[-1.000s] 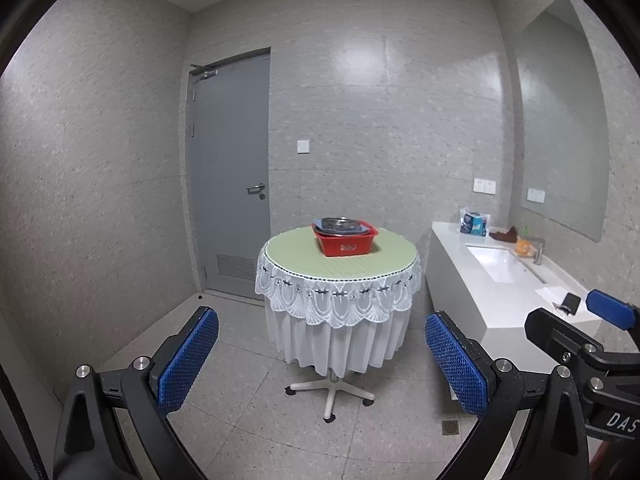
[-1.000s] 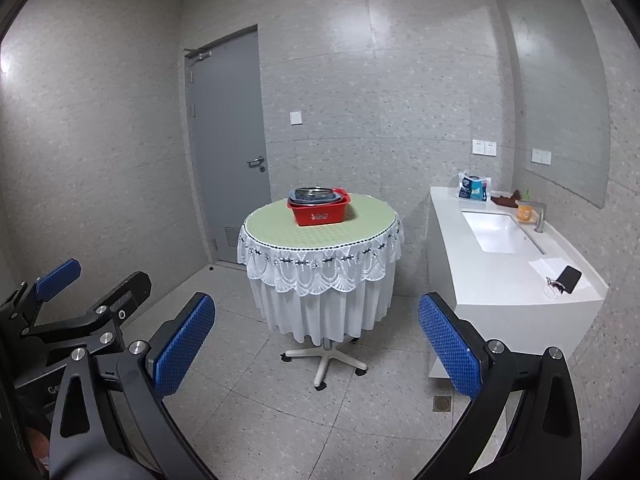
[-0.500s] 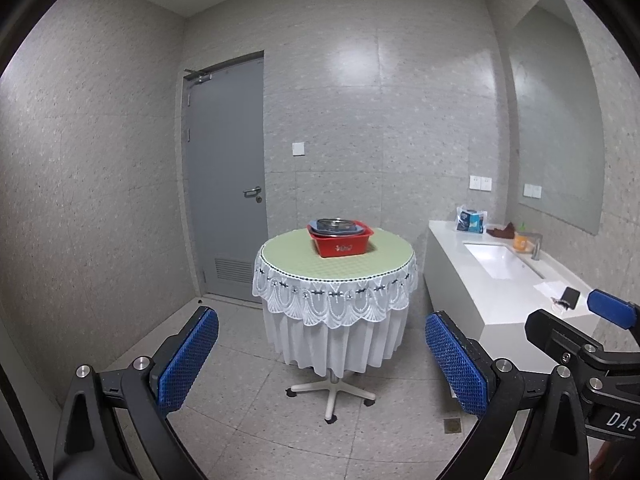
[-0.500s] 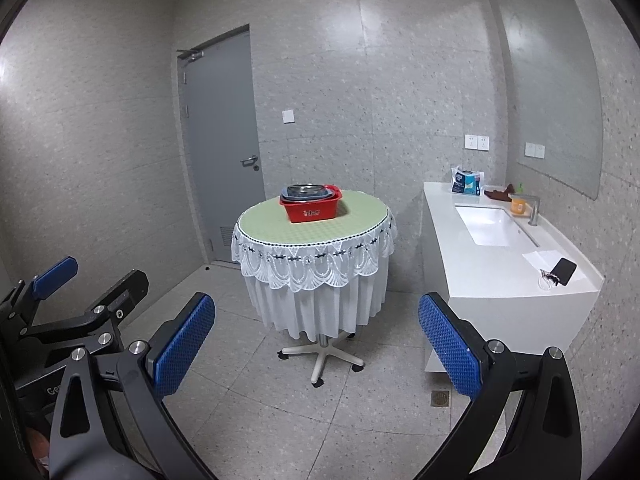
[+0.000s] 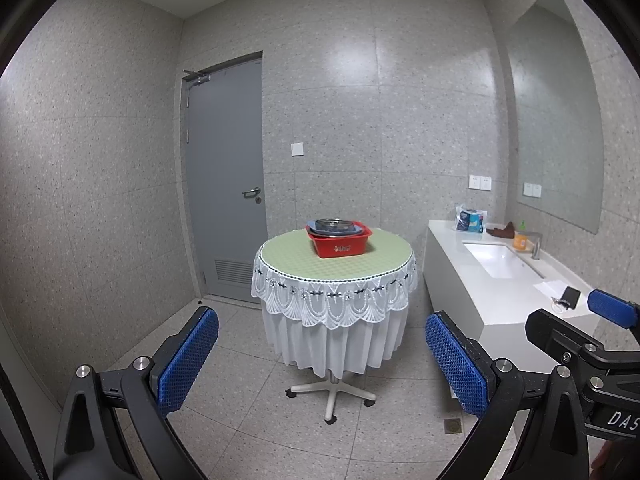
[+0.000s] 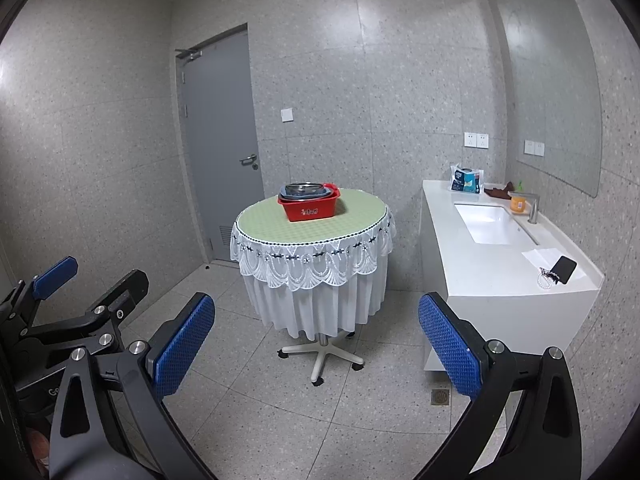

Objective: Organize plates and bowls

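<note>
A red basin (image 5: 341, 245) (image 6: 311, 209) sits on a round table (image 5: 288, 258) (image 6: 360, 212) with a green top and white lace cloth. Stacked in it are a blue plate and a metal bowl (image 5: 335, 225) (image 6: 305, 189). My left gripper (image 5: 322, 354) is open and empty, well short of the table. My right gripper (image 6: 316, 346) is open and empty too, equally far back. The right gripper's blue pads (image 5: 612, 310) show at the right edge of the left wrist view. The left gripper's pads (image 6: 54, 272) appear at the left of the right wrist view.
A white counter (image 5: 480, 280) (image 6: 472, 256) with a sink (image 6: 490, 228) runs along the right wall, holding a phone (image 6: 564, 269), a tissue pack (image 6: 466, 180) and an orange bottle (image 6: 517, 203). A grey door (image 5: 228, 184) stands behind the table. A floor drain (image 6: 440, 397) lies ahead.
Both views have tilted upward a little, so the table and basin sit slightly lower and a bit nearer in frame. Both grippers stay open.
</note>
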{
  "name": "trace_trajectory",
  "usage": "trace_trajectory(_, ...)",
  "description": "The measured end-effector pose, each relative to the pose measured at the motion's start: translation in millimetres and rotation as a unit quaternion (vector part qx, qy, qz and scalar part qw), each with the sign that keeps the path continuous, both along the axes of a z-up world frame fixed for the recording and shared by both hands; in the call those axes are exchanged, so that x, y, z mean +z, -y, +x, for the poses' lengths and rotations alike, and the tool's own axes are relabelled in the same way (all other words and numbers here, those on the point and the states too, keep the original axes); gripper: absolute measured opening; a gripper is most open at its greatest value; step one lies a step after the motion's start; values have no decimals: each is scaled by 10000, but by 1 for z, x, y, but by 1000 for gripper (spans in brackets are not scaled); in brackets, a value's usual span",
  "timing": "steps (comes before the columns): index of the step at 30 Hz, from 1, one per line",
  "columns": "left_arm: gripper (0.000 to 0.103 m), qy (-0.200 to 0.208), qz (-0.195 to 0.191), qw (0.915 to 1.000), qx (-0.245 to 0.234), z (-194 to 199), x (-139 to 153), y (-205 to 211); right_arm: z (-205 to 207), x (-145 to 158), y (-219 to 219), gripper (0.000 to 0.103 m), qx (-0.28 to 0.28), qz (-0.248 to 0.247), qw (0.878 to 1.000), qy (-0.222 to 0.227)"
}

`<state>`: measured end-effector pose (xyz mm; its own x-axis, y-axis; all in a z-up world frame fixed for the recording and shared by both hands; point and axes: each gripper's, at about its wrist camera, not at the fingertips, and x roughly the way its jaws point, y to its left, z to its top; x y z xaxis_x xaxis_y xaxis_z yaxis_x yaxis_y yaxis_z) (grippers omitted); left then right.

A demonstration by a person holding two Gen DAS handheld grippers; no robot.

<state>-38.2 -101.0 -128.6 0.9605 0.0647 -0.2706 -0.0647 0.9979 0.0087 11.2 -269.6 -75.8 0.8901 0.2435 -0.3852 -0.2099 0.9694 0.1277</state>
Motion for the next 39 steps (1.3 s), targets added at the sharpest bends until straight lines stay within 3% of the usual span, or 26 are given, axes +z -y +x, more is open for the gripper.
trace_trajectory(39, 102, 104, 106, 9999, -11, 17, -16, -5, 5, -2, 23, 103, 29, 13, 10000, -42)
